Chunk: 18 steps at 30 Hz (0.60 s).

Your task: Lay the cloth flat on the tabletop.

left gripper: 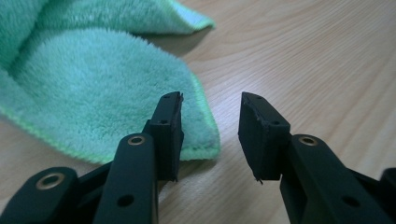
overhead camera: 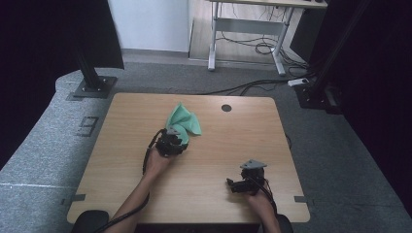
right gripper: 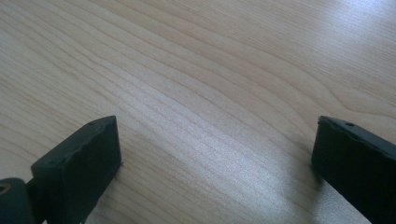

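So the green microfiber cloth [overhead camera: 183, 121] is lying rumpled a bit above the middle of the wooden table [overhead camera: 121, 145] in the high view, one flap folded over itself. In the left gripper view it takes up the upper left, with a rounded corner [left gripper: 205, 140] poking into the gap between the jaws. The left gripper [overhead camera: 171, 141] sits right at the cloth's lower edge, jaws partly apart with nothing pinched; that corner lies beside the left-hand pad [left gripper: 172, 135], and I can't tell if they touch. The right gripper [overhead camera: 245, 180] is well apart, lower right of the table, jaws spread wide over bare wood.
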{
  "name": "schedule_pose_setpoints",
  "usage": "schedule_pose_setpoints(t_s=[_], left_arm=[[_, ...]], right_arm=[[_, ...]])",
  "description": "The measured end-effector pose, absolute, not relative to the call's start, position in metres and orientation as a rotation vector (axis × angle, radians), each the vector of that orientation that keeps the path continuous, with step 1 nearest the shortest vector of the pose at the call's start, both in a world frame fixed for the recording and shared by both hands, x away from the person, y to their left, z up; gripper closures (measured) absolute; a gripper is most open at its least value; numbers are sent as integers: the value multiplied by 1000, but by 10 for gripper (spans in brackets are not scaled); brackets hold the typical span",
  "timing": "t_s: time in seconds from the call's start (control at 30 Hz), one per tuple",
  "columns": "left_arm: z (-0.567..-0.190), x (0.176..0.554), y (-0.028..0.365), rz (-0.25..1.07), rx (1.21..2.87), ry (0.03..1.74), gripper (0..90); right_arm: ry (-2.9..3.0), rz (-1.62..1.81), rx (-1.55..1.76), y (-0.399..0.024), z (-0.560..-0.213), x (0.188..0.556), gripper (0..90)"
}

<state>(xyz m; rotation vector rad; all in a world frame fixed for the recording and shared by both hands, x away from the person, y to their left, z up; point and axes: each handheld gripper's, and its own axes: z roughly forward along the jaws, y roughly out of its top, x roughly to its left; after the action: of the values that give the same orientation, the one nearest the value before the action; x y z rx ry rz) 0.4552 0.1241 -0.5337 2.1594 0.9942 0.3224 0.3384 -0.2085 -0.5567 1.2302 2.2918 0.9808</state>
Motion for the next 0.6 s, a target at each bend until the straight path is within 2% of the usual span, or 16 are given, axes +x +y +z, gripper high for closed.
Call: schedule_pose_setpoints(t_s=[0.1,0.23,0.4,0.43,0.47,0.6], left_arm=[[-538,457,123,344,2191,1005,612],[-540,457,124,359,2187,1017,682],[-540,458,127,367,2184,1033,803],[-540,458,128,364,2182,1035,803],[-541,458,130,352,2170,1040,850],[-540,458,132,326,2171,1042,867]], right_arm=[[2292,981,1231,-208,-557,338,12],[2292,981,1230,-208,-557,338,12],[2292,981,1230,-208,-557,338,11],[2292,981,1230,-208,-557,338,11],[2292,981,1231,-208,-557,338,11],[2292,981,1230,-208,-557,338,11]])
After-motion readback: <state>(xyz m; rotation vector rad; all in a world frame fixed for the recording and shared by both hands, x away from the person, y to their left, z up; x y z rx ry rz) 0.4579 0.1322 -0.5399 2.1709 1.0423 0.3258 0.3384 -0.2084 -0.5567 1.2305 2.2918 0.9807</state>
